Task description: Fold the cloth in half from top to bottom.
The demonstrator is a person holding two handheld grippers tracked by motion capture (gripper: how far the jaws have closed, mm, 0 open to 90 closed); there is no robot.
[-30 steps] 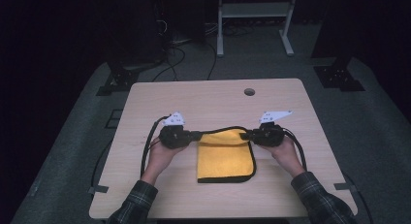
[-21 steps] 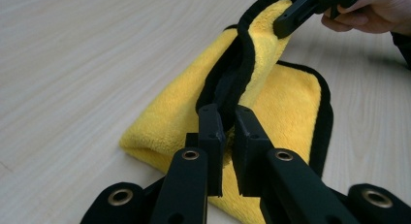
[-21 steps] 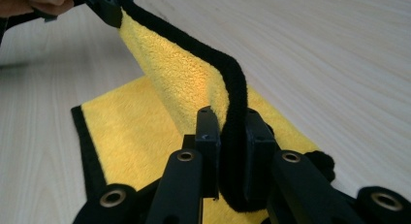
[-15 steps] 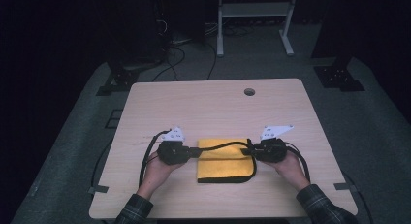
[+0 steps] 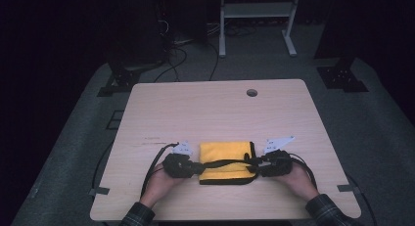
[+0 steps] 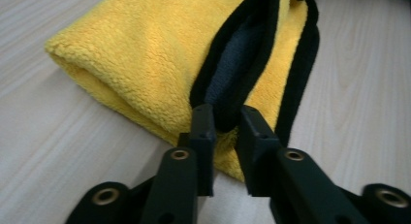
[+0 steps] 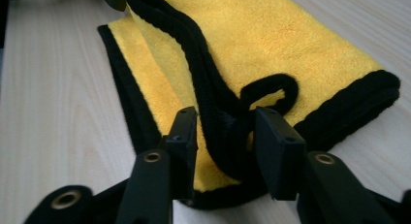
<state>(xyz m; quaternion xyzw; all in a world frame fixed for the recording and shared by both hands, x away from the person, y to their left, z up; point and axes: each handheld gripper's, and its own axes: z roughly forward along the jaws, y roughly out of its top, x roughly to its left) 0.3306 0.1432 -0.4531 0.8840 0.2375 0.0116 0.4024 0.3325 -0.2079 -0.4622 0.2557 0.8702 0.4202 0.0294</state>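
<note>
The folded towel (image 5: pixel 225 160) lies on the table (image 5: pixel 215 113) near its front edge, between my left gripper (image 5: pixel 197 168) at its left end and my right gripper (image 5: pixel 254 167) at its right end, with the table's hole (image 5: pixel 251 93) well behind it.

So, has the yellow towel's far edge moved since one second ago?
Yes. The towel edge, pinched by the left gripper and right gripper, came toward the person, away from the table's hole, folding the cloth shorter.
</note>
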